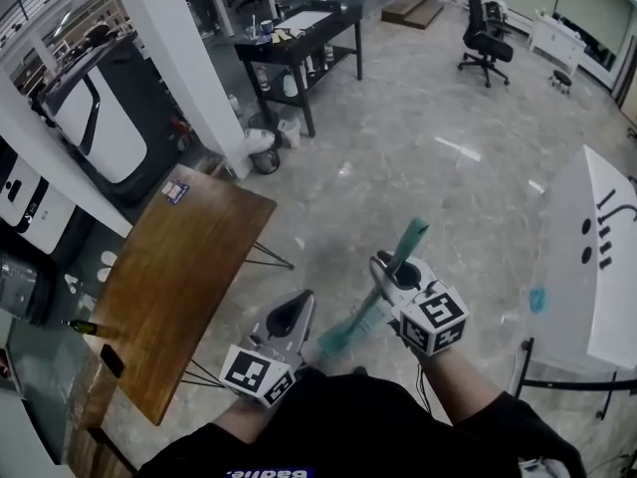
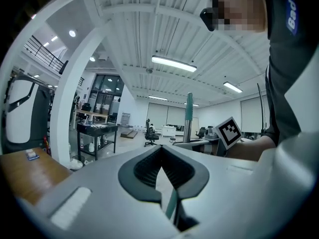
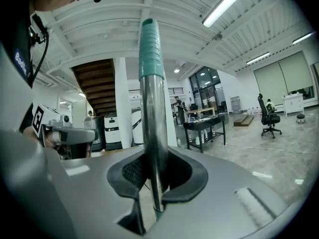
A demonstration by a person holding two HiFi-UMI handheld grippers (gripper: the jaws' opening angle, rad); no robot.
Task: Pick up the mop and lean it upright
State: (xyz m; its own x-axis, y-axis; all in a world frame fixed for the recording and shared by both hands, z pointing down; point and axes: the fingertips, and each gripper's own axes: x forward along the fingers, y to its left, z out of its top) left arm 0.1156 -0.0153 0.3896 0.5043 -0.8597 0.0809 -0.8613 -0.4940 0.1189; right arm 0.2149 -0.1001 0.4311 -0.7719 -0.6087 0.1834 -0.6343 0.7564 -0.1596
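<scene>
- Nearest the person's dark sleeves, the left gripper [image 1: 297,312] sits low. Its jaws are pinched together at the tips with nothing clamped in them.
- In the left gripper view a thin teal sliver shows through the slot under the ribbed pads. I honestly can't tell if it touches the gripper.
- Just to the right and a bit higher, the right gripper [image 1: 393,270] is clamped tight on the mop with a silver metal pole and teal grip [image 1: 409,238]. In the right gripper view the pole stands straight up between the black ribbed pads [image 3: 130,173], with the teal grip sticking out well above them.
- In the head view the mop slants. The teal grip is up and to the right, and the pole runs down through the jaws to a teal section right beside the left gripper's tip. It's up in the air over the grey polished stone floor [image 1: 418,157], not resting against anything.
- To the left is a brown wooden table on thin black legs [image 1: 169,287]. A small flat black object [image 1: 111,359] lies near its close edge and a little blue card [image 1: 175,191] at the far corner.
- On the right is a white board with black marks [image 1: 607,277], with a small teal blob [image 1: 537,299] on the floor just beside it.
- Further back is a white square pillar [image 1: 179,68], then a black metal cart with cluttered shelves [image 1: 299,43].
- Furthest off, at top right, is a black office chair on wheels [image 1: 486,33].
</scene>
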